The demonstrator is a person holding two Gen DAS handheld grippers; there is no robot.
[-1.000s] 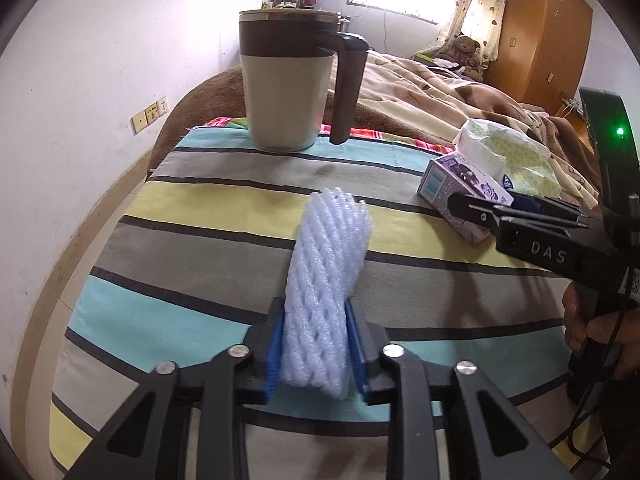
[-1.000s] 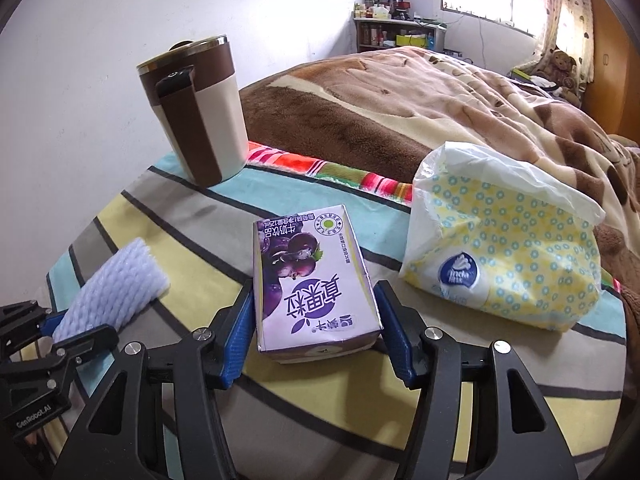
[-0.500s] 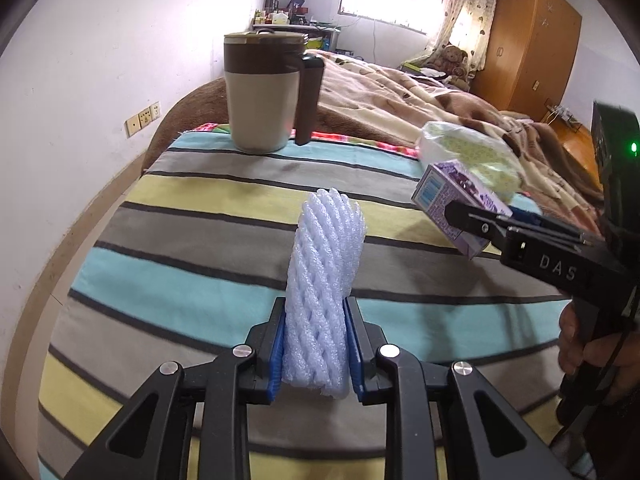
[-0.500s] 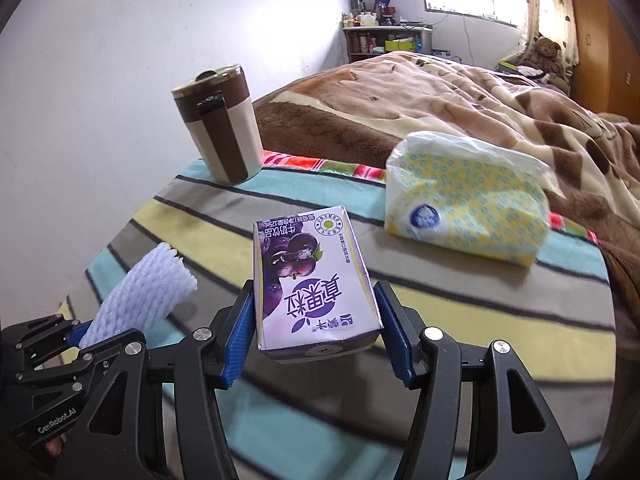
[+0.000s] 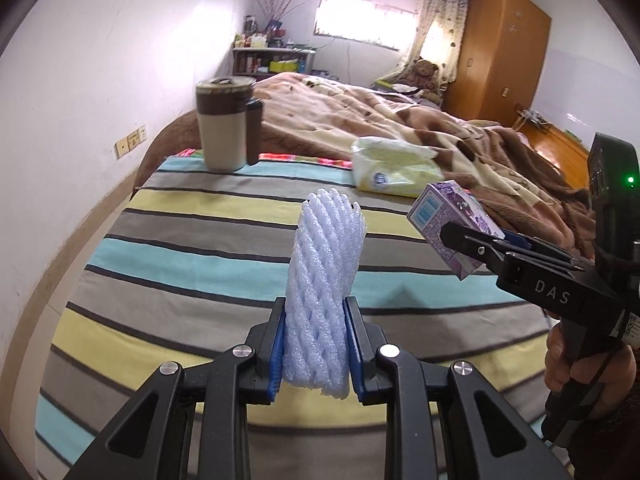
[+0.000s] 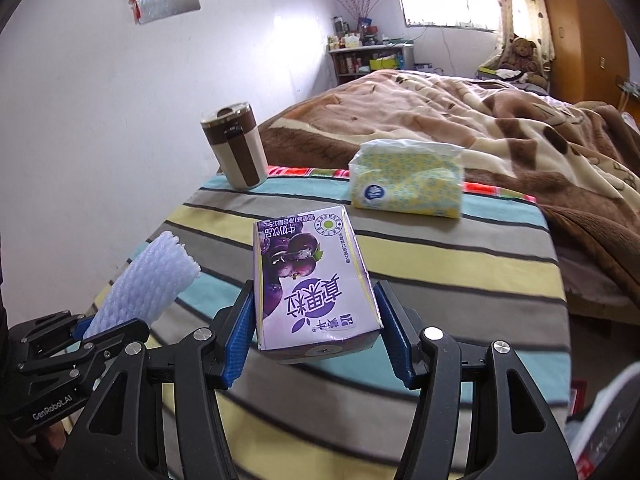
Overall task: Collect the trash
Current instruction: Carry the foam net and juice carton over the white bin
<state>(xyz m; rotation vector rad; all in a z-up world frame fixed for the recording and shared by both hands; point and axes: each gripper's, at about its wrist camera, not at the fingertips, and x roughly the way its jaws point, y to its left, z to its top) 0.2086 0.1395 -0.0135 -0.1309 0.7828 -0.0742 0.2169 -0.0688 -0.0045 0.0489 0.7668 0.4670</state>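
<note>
Two hand-held grippers clench foam net (image 5: 324, 292) and juice carton (image 6: 314, 292); mug (image 5: 228, 124), tissue pack (image 6: 406, 184) beyond.

"What does my left gripper (image 5: 316, 344) look like on your feed?"

"Black angular arms with triangular cut-outs, silver screw heads, ribbed blue pads (image 5: 277, 346)."

"And my right gripper (image 6: 316, 334)?"

"Same build. From the left wrist camera its side reads 'DAS' in white, with a green light on the housing and a thin black cable by the hand (image 5: 588, 368)."
</note>
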